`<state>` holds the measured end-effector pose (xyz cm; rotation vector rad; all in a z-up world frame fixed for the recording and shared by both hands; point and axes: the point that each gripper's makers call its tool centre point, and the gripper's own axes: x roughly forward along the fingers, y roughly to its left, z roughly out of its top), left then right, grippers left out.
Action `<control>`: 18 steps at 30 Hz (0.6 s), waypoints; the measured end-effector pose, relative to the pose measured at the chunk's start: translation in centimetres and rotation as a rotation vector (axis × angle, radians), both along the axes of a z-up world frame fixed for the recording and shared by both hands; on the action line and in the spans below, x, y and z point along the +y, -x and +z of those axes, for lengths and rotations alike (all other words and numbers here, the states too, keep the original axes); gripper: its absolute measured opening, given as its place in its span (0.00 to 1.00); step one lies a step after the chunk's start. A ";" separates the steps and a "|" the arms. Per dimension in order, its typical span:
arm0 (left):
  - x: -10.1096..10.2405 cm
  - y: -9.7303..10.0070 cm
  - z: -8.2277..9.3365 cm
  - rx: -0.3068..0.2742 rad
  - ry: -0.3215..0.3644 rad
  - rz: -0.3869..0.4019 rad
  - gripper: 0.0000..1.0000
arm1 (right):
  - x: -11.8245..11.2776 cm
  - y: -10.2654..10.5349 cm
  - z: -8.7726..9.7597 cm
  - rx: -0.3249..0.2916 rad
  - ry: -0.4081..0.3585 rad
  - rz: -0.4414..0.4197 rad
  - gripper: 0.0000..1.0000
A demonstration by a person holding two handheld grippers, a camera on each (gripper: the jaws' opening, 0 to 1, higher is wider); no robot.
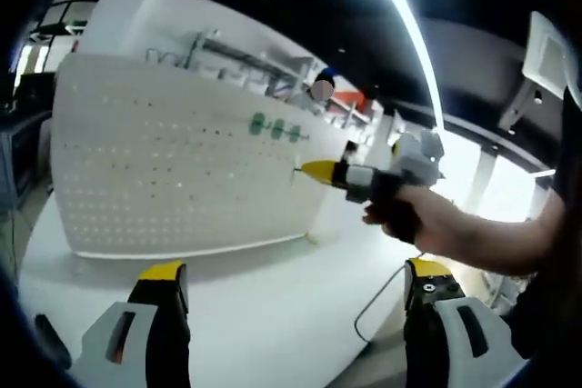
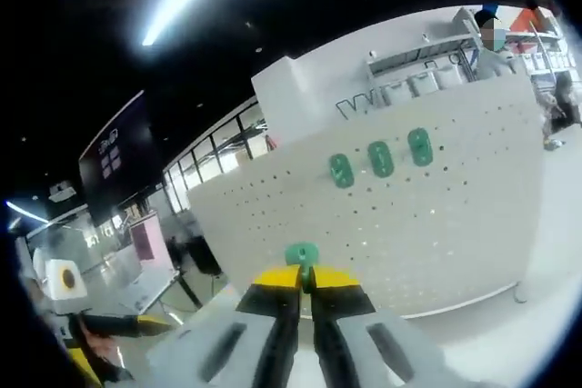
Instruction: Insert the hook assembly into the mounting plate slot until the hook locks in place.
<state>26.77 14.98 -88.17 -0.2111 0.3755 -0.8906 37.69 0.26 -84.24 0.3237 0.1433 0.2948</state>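
Pinched between the closed jaws of the right gripper [image 2: 306, 281], a green hook [image 2: 302, 254] is held before the pegboard [image 2: 436, 215], where three green hooks [image 2: 380, 159] are seen at 1 o'clock. The left gripper [image 1: 296, 277] is held open, jaws wide apart.

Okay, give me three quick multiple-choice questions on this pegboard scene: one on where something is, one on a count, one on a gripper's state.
1. Where are the mounted green hooks?
A. On the white pegboard
B. On the tabletop
C. In a bin

2. How many green hooks sit in that row?
A. One
B. Three
C. Five

3. What is the right gripper doing?
A. Open, holding nothing
B. Shut on a green hook piece
C. Gripping a cable

Answers: A, they hang in the board's holes; B, three side by side; B, its jaws meet around the piece.
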 end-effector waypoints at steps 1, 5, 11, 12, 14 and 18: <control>0.1 0.0 -0.3 0.006 -0.014 0.000 1.00 | -0.4 -0.3 0.0 -0.001 0.013 -0.005 0.00; 0.6 0.1 -0.9 0.002 -0.059 -0.003 1.00 | -3.1 -1.7 0.4 -0.011 0.020 -0.067 0.00; 1.1 -0.3 -0.8 0.001 -0.065 0.012 1.00 | -6.3 -3.4 2.4 -0.058 0.050 -0.128 0.00; 1.2 -0.5 -0.8 0.002 -0.068 0.013 1.00 | -6.6 -3.6 2.6 -0.063 0.052 -0.134 0.00; 1.3 -0.7 -0.7 0.004 -0.063 0.015 1.00 | -7.3 -3.9 3.2 -0.078 0.054 -0.150 0.00; 1.2 -0.9 -0.5 0.001 -0.065 0.018 1.00 | -8.8 -4.5 3.8 -0.094 0.068 -0.178 0.00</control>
